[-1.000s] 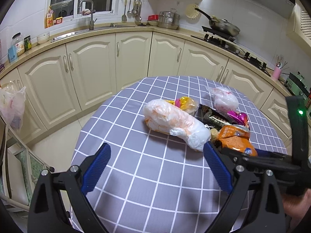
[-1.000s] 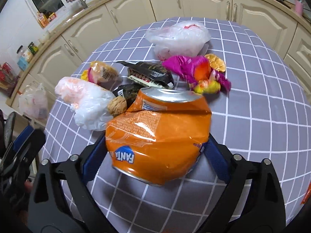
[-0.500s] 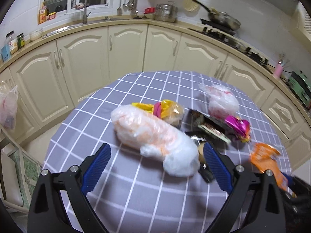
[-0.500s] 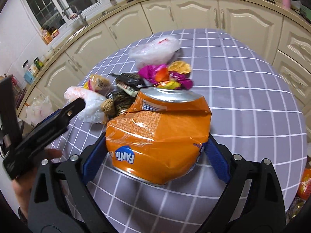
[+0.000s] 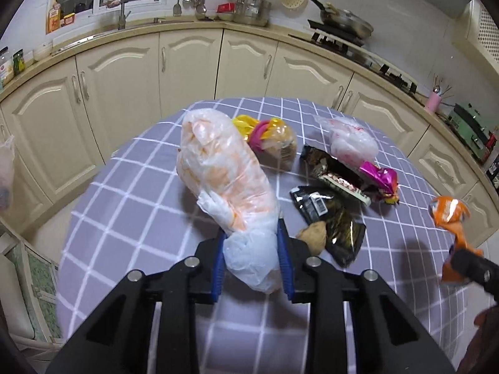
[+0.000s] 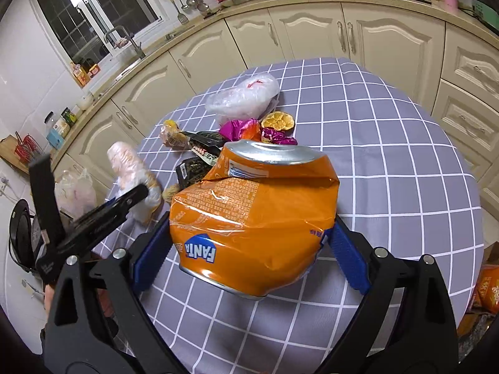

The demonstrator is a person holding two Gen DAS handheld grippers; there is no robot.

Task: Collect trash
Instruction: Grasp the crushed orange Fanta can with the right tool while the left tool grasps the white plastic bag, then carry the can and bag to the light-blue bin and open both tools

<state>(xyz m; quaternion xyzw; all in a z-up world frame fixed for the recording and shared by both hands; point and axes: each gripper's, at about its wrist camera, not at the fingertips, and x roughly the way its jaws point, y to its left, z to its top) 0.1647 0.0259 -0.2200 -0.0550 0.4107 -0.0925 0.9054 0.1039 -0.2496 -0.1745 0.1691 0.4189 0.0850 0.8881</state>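
Note:
A long clear plastic bag (image 5: 224, 168) with orange-white contents lies on the grey checked table (image 5: 124, 218). My left gripper (image 5: 251, 233) has its jaws closing, the blue pads pressing on the bag's white near end. My right gripper (image 6: 249, 221) is shut on a crushed orange Fanta can (image 6: 255, 193), held above the table; the can (image 5: 449, 215) also shows at the right of the left wrist view. Still on the table are a yellow-pink wrapper (image 5: 268, 137), a white bag (image 5: 349, 140), black wrappers (image 5: 330, 174), a magenta wrapper (image 5: 380, 180) and a dried orange slice (image 6: 277, 121).
Cream cabinets (image 5: 187, 68) curve round behind the table, with sink and stove on the counter. A plastic bag (image 6: 75, 190) hangs at the left beside a chair (image 5: 18, 280). Orange packets (image 6: 489, 286) lie low at the right, below the table edge.
My left gripper moved forward and down and closed from wide open onto the near end of the long bag. My right gripper carried the can up and away to the right.

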